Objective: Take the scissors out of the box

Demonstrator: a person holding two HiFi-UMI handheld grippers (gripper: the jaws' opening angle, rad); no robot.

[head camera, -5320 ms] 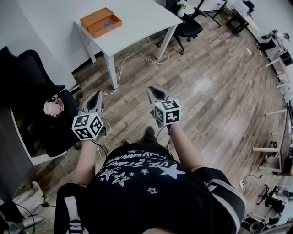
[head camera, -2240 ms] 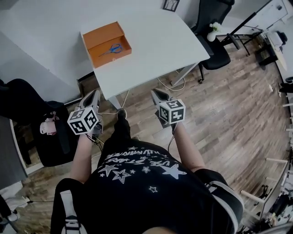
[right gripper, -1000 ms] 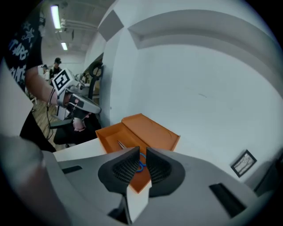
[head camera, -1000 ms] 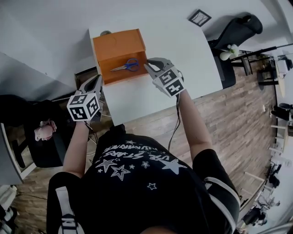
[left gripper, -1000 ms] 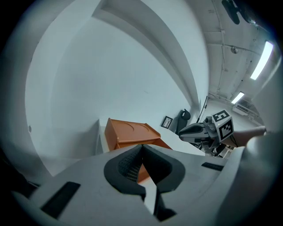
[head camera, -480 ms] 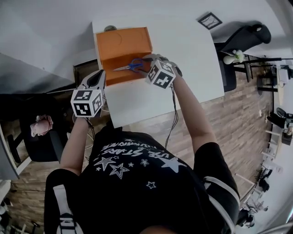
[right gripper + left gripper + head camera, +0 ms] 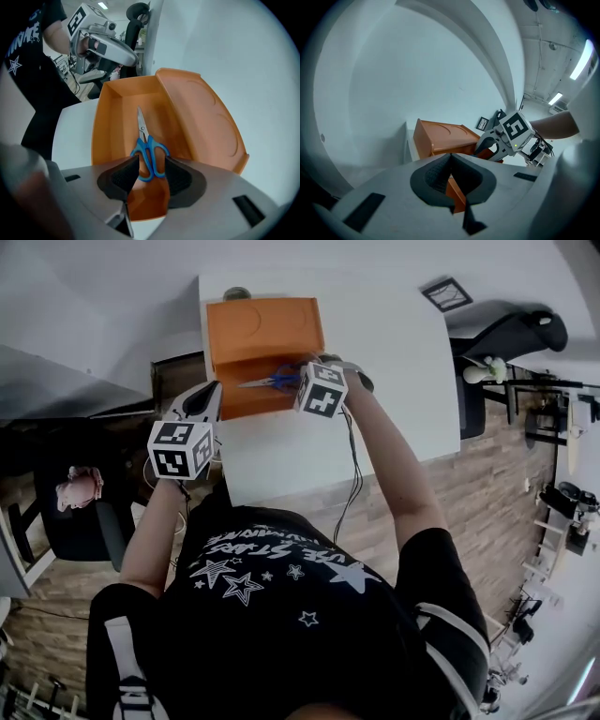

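Observation:
Blue-handled scissors (image 7: 272, 382) (image 7: 147, 150) lie on the floor of the open orange box (image 7: 246, 400) (image 7: 108, 126) (image 7: 440, 138), blades pointing to the box's left in the head view. My right gripper (image 7: 300, 381) (image 7: 151, 164) points steeply down into the box. Its jaws have just been opening and straddle the scissors' handles without pressing on them. My left gripper (image 7: 208, 396) (image 7: 451, 157) is shut and empty, hovering just off the box's near left corner. The box lid (image 7: 262, 326) lies flipped back on the far side.
The box sits at the left end of a white table (image 7: 375, 381), close to its left edge. A small framed picture (image 7: 448, 294) lies at the far right corner. A black office chair (image 7: 511, 334) stands to the right, a dark chair (image 7: 66, 512) to the left.
My right gripper has moved from beside the box's right wall to above the scissors, tipped downward and opened its jaws. My left gripper has drifted closer to the box's corner.

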